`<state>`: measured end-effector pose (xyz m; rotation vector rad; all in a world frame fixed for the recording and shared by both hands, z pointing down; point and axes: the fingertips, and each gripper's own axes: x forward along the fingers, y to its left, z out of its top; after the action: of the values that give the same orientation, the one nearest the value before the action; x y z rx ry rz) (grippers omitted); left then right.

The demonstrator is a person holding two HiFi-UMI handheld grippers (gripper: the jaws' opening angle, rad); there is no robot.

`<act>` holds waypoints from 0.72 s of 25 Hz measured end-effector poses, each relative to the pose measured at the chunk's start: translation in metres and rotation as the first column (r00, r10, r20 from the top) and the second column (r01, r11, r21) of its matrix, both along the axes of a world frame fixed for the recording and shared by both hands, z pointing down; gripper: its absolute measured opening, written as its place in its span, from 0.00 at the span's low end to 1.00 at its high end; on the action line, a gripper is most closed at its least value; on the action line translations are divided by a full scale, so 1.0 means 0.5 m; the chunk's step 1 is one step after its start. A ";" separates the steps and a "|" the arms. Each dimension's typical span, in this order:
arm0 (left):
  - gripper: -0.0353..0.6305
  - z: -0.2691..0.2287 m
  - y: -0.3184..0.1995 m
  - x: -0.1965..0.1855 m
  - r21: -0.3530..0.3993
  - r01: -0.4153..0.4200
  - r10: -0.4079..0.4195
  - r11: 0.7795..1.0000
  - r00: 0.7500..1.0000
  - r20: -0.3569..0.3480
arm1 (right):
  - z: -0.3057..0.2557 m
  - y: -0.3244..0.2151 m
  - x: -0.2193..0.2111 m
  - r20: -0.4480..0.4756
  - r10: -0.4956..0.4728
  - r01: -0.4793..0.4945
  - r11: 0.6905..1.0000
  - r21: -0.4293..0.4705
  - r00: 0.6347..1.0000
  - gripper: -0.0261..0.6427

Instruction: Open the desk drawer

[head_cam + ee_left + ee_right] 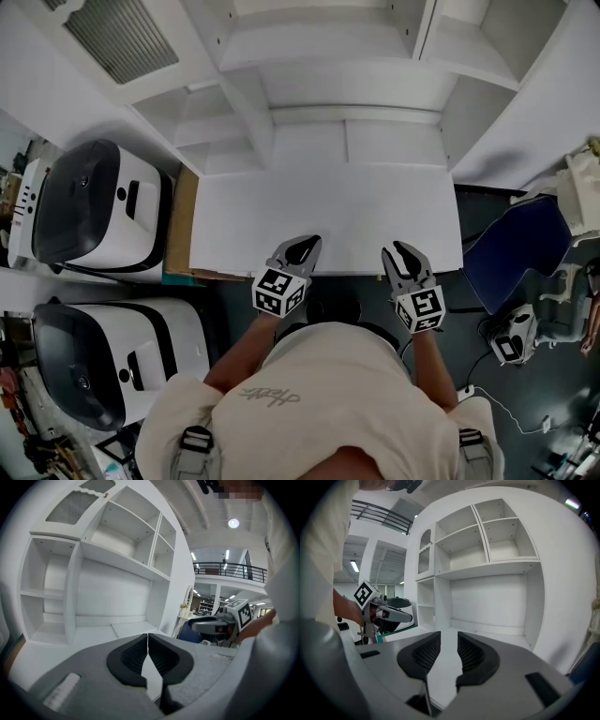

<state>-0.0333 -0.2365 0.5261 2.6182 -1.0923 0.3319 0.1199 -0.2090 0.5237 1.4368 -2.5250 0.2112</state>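
Observation:
A white desk (323, 220) with a shelf unit behind it fills the middle of the head view. No drawer front or handle shows in any view; the desk top hides whatever lies under its near edge (328, 273). My left gripper (302, 248) hovers over that near edge, left of centre, its jaws closed tip to tip with nothing between them (148, 637). About a hand's width to its right, my right gripper (401, 255) hangs over the same edge. A narrow gap stands between its pads, and it holds nothing (449, 637).
White open shelves (328, 56) rise at the back of the desk. Two white machines with dark lids (94, 211) (103, 361) stand on the left. A brown board (180, 225) leans beside the desk's left side. A blue chair (516, 248) is on the right.

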 end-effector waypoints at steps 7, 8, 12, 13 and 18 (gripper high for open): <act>0.08 0.000 0.010 0.000 -0.001 -0.004 0.004 1.000 1.000 0.005 | 0.018 0.002 -0.004 -0.018 -0.012 0.011 1.000 -0.019 1.000 0.18; 0.08 0.001 0.013 0.000 -0.003 -0.003 0.003 1.000 1.000 0.006 | 0.029 0.004 -0.006 -0.035 -0.020 0.019 0.999 -0.029 0.999 0.18; 0.08 0.011 0.027 0.000 -0.011 0.006 -0.006 1.000 1.000 0.013 | 0.084 0.017 0.000 -0.063 -0.025 0.020 0.996 -0.086 0.998 0.18; 0.08 0.013 0.031 0.000 -0.012 0.008 -0.007 1.000 1.000 0.014 | 0.100 0.022 0.005 -0.065 -0.020 0.013 0.995 -0.102 0.998 0.18; 0.08 0.028 0.043 0.004 -0.030 0.014 -0.013 0.999 1.000 0.023 | 0.234 0.062 0.029 -0.144 -0.061 0.024 0.968 -0.248 0.988 0.18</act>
<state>-0.0311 -0.2148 0.5402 2.5859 -1.1029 0.3730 0.1342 -0.1782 0.6408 1.2526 -2.3124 0.3788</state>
